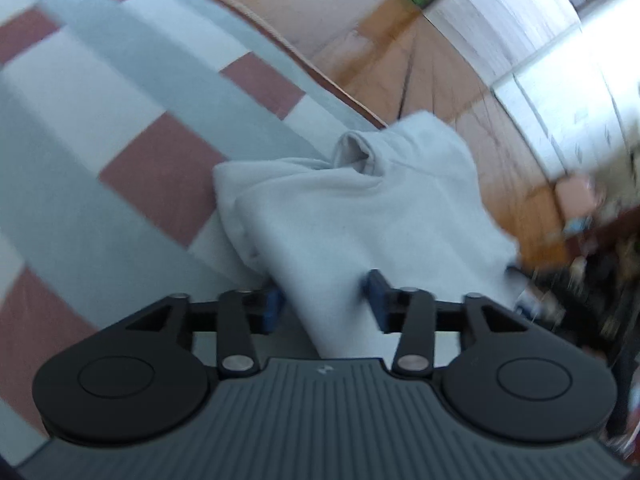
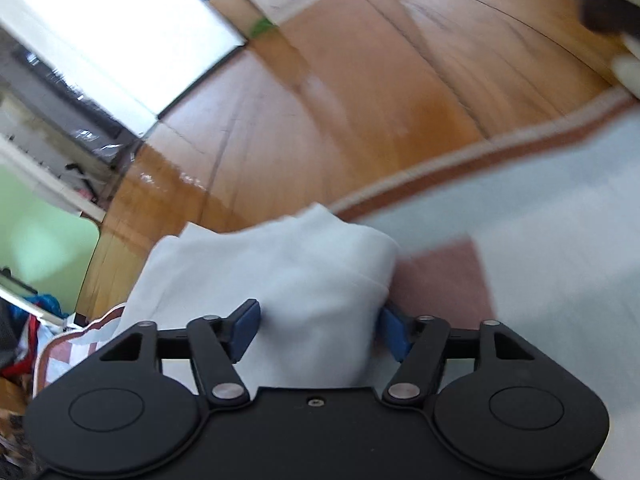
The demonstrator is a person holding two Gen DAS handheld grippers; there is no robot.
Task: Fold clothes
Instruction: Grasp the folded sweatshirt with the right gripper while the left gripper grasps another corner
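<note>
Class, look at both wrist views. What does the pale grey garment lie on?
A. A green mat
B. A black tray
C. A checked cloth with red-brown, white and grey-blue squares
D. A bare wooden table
C: the pale grey garment rests on the checked cloth, with the wooden floor beyond the cloth's edge.

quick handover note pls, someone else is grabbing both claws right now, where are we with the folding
Left claw: jaws apart, pale grey garment running between the blue pads, not clamped.
Right claw: jaws apart too, the same cloth lying between the pads, no grip.
Garment: bunched in a partly folded heap near the edge of the checked red, white and grey blanket, wooden floor just past it.
Done: some folds appear to be in; the views are blurred, so how neat is unclear.
Left: probably re-grip, square up the folds and flatten the bundle.
</note>
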